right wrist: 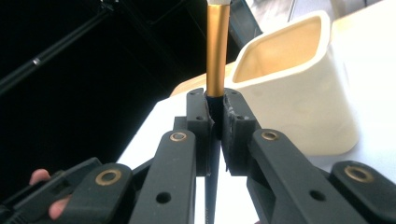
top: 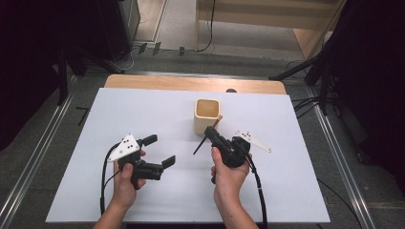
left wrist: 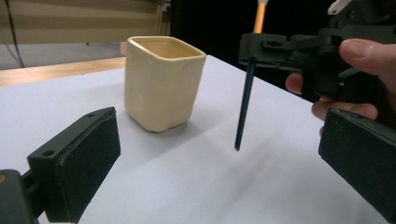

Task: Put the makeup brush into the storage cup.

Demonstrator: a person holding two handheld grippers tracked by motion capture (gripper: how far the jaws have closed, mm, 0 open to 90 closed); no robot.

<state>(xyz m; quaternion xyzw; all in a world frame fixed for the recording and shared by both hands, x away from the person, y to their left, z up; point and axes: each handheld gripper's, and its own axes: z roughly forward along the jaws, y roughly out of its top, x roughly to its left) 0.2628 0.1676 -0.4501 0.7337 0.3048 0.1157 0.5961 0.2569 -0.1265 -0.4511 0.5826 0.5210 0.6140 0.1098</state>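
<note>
A cream square cup [top: 207, 116] stands upright on the white table top, a little behind the middle. My right gripper [top: 211, 132] is shut on a thin brush [top: 200, 146] just in front of the cup. The brush is tilted, its black handle pointing down at the table and its gold end rising beside the cup's rim. In the right gripper view the jaws [right wrist: 215, 109] pinch the brush [right wrist: 217, 51] where gold meets black, with the cup [right wrist: 299, 93] close on the right. My left gripper [top: 160, 151] is held open to the left, nothing between its jaws, facing the cup [left wrist: 163, 84] and brush [left wrist: 243, 107].
A white sheet [top: 143, 109] covers the table, with a wooden strip [top: 191, 83] showing at the far edge. Dark stands and cables stand on the floor around the table. A person's hands hold both grippers near the front half of the sheet.
</note>
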